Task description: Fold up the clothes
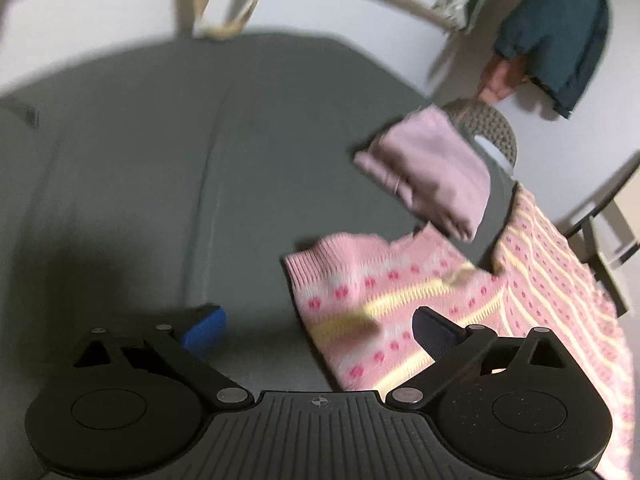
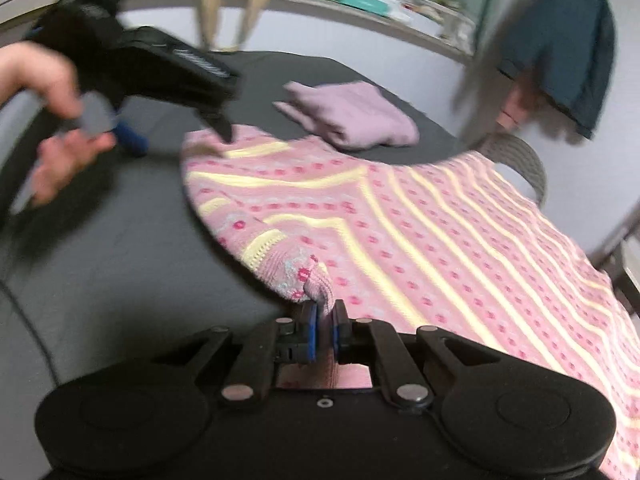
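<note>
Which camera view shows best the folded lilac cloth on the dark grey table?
The right wrist view shows the folded lilac cloth best: whole, fairly sharp, lying behind the pink patterned knitted sweater. The left wrist view also shows it, but blurred and tilted near the table's edge.

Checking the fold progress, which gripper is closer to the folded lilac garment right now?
Left. The left gripper hovers open over the pink sweater's far edge, beside the lilac garment; the right gripper pinches the near edge.
</note>
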Motion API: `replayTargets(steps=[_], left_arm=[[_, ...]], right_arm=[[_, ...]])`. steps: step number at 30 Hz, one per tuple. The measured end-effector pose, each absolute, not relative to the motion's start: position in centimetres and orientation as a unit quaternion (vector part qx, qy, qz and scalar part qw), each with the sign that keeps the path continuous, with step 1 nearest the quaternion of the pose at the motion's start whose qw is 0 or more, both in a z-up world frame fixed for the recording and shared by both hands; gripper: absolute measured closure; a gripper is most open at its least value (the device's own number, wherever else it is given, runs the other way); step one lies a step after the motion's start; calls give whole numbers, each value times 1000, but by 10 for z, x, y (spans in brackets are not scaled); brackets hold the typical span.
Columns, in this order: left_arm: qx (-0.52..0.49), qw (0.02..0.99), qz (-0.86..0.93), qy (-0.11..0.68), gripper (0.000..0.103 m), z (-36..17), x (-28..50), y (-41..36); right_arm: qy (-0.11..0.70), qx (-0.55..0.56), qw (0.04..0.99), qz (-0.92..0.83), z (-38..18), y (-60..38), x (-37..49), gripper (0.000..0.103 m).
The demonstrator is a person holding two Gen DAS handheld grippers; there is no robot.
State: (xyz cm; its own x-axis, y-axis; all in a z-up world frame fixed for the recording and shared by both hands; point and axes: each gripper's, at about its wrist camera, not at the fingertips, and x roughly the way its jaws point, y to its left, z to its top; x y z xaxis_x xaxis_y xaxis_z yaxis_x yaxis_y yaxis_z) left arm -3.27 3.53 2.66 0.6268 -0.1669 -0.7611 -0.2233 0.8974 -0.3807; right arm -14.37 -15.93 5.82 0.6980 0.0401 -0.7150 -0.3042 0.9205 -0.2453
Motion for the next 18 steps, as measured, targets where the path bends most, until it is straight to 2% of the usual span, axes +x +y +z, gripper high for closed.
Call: replayTargets(steps=[2, 6, 11, 15, 18], left_arm=[[-233, 873, -2, 427, 3, 27, -35, 32], [-312, 842, -55, 437, 4, 16, -36, 30], [-335, 830, -34, 445, 3, 19, -55, 21], [-407, 769, -88, 485, 3, 4, -67, 14], [-428, 755, -118, 482, 3, -3, -70, 4]], right_arm=[[388, -154, 904, 88, 56, -167, -140, 95], [400, -95, 908, 82, 58, -180, -134, 95], [389, -69, 916, 72, 63, -191, -133, 95], [384, -24, 919, 82, 70, -201, -133, 94], [378, 0, 921, 91, 74, -204, -133, 94]])
